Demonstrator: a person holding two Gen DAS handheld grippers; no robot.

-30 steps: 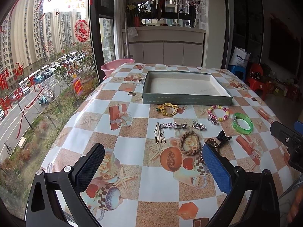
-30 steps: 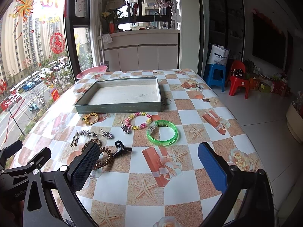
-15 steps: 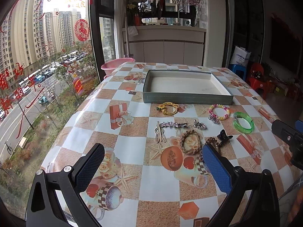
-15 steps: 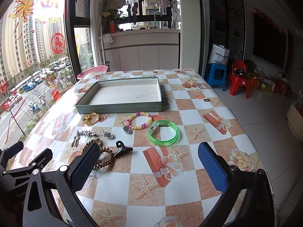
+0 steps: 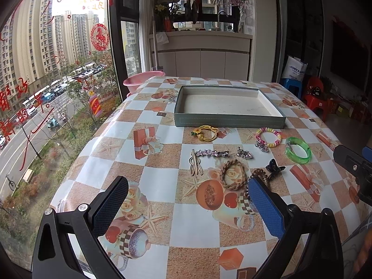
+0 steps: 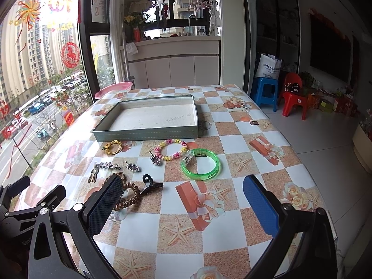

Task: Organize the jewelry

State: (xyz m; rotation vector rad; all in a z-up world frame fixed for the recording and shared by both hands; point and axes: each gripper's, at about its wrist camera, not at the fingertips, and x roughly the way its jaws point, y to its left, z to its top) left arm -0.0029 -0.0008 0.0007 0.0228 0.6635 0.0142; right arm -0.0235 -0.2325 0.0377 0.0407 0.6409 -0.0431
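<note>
An empty grey tray (image 5: 229, 122) (image 6: 148, 134) sits at the table's far side. In front of it lie a yellow hair tie (image 5: 207, 133) (image 6: 112, 147), a beaded bracelet (image 5: 268, 136) (image 6: 173, 149), a green bangle (image 5: 298, 153) (image 6: 200, 164), a star hair clip (image 5: 212, 153), a braided band (image 5: 233, 174), a black claw clip (image 5: 274, 167) (image 6: 150, 183) and a brown coil tie (image 6: 129, 196). My left gripper (image 5: 187, 205) is open and empty, above the table near the braided band. My right gripper (image 6: 183, 205) is open and empty, just short of the green bangle.
The table (image 5: 160, 186) has a checked patterned cloth. A pink basin (image 5: 143, 81) stands past its far left corner by the window. A blue stool (image 6: 267, 93) and a red chair (image 6: 294, 97) stand on the floor to the right.
Both views have shifted very slightly; the jewelry sits a touch higher in frame. Nothing was picked up or moved.
</note>
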